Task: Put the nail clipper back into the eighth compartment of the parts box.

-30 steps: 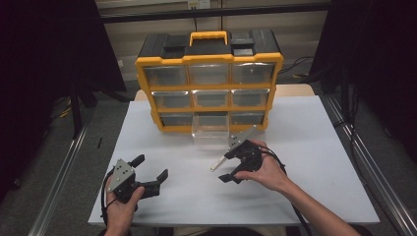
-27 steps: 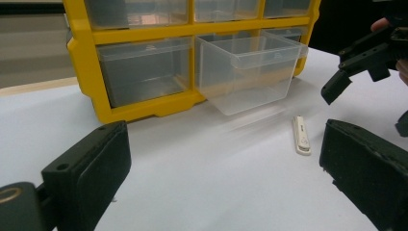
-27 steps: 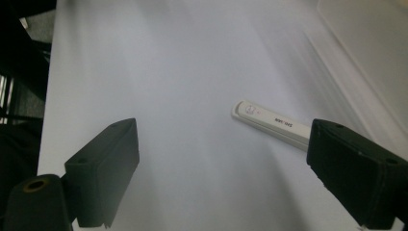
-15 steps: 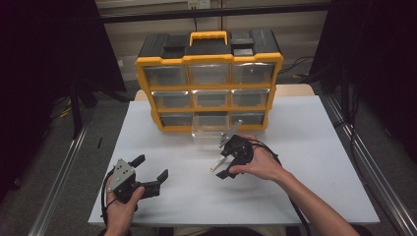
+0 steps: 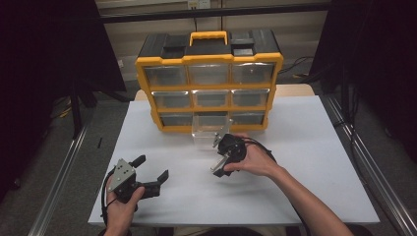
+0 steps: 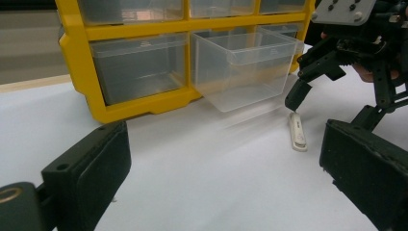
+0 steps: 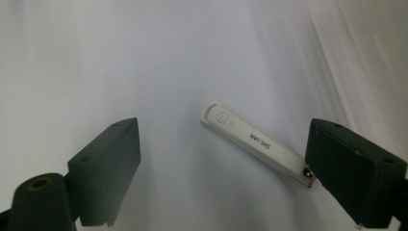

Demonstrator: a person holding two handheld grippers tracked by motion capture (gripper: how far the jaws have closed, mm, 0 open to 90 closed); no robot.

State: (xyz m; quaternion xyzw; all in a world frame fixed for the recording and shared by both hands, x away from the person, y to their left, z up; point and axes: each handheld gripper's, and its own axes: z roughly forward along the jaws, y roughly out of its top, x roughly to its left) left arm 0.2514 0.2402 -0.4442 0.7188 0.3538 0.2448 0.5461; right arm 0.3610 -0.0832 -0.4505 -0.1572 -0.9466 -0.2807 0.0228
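White counter [image 5: 305, 147] under dim lights, dark curtains all round, pretty bare setup. So the small white nail clipper [image 7: 257, 143] is lying flat on the counter, right between the spread jaws of the right tool [image 5: 222, 156], closer to one jaw than the other, and neither pad is pressing on it, so that tool is released, nothing gripped. You can see the clipper [image 6: 298, 131] from the left tool's camera too, just under the right tool's lower jaw. Just beyond the right tool is a clear drawer [image 5: 210, 129] pulled out of the bottom row of a yellow and black organizer [image 5: 209, 59]. Left tool [image 5: 147, 174] sits well off to the side, jaws spread wide, holding nothing.
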